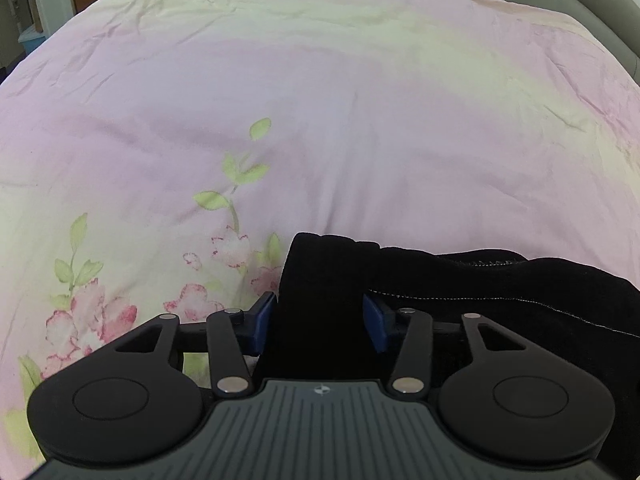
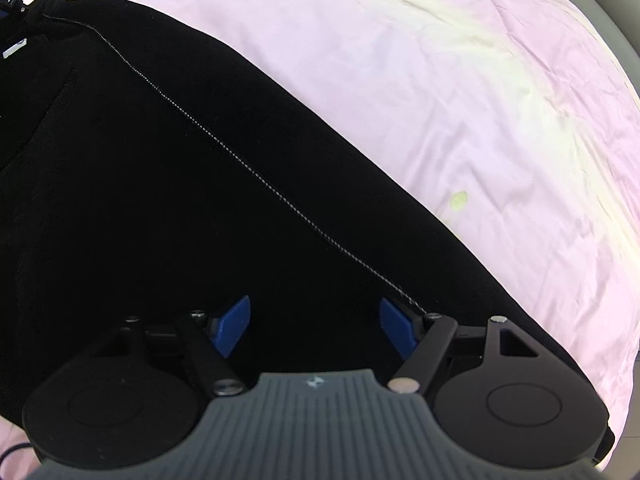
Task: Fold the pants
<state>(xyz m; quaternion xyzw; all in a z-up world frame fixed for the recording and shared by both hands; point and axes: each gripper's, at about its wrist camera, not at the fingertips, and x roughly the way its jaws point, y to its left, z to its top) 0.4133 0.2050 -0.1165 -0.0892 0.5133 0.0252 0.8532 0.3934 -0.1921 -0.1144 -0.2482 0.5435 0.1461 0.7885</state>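
On the bed, over a pink floral quilt point(image 1: 320, 100), black pants point(image 2: 160, 200) lie spread, running from about 10 o'clock down to 4 o'clock in the right wrist view. At 6 o'clock in the left wrist view, the left hand-held gripper point(image 1: 320, 320) has a thick bunch of the pants' edge between its blue pads point(image 1: 260, 322), apparently pinched. The right hand-held gripper point(image 2: 316, 326) sits over the fabric with its pads point(image 2: 234, 322) spread wide; dark cloth lies between them, but whether it is clamped I cannot tell. My judgement: both ends are being taken up for a first fold, and next the two grips should lift and carry one edge across together. A small white tag point(image 2: 14, 48) at 10 o'clock is too blurred to read.
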